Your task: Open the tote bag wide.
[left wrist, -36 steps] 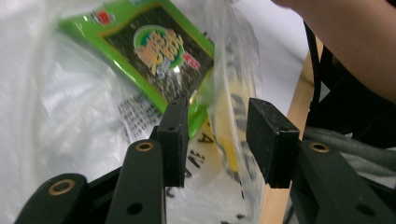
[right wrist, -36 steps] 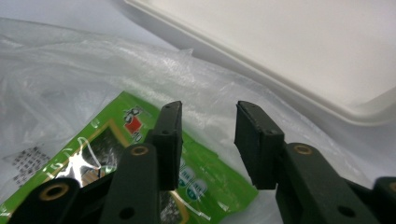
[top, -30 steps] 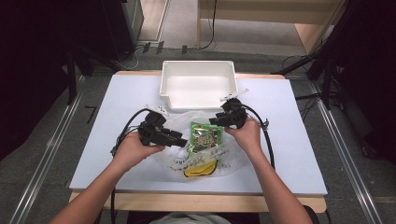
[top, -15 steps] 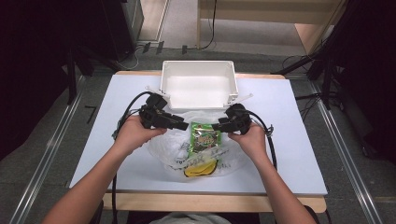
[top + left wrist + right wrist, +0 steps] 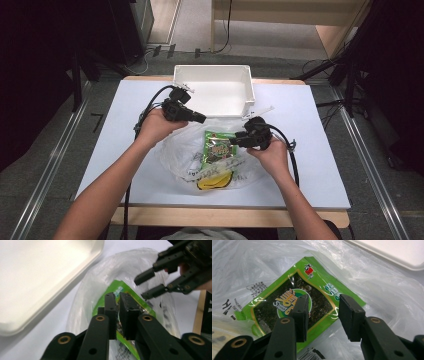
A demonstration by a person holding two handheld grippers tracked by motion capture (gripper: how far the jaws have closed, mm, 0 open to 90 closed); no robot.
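**A:** What's nearest you, and what have the tongs got?

**B:** Nearest my edge of the table [image 5: 310, 150] lies the clear plastic bag [image 5: 185, 150], with something yellow [image 5: 214, 180] at its near end. Lying on the film is the green seaweed packet [image 5: 218, 148]. My left gripper [image 5: 119, 305] has just been closing; its jaws stand almost together, and I judge a fold of the bag's film is pinched between them. My right gripper [image 5: 322, 312] has just been narrowing too, but its jaws are still apart, straddling the packet's far end without pressing it.

**A:** So which step is this?

**B:** I'd say getting the packet clear of the bag: left pins the film, right goes for the packet. Next I need to lower the right jaws over the packet's edge, close on it alone and not on loose film, then draw it away while the left keeps the bag taut.

**A:** And farther off?

**B:** Just beyond the bag sits an empty white tub [image 5: 214, 90], probably the destination. The tabletop is white on a wooden board; past it, grey floor, cables, dark stands and pale wooden furniture.
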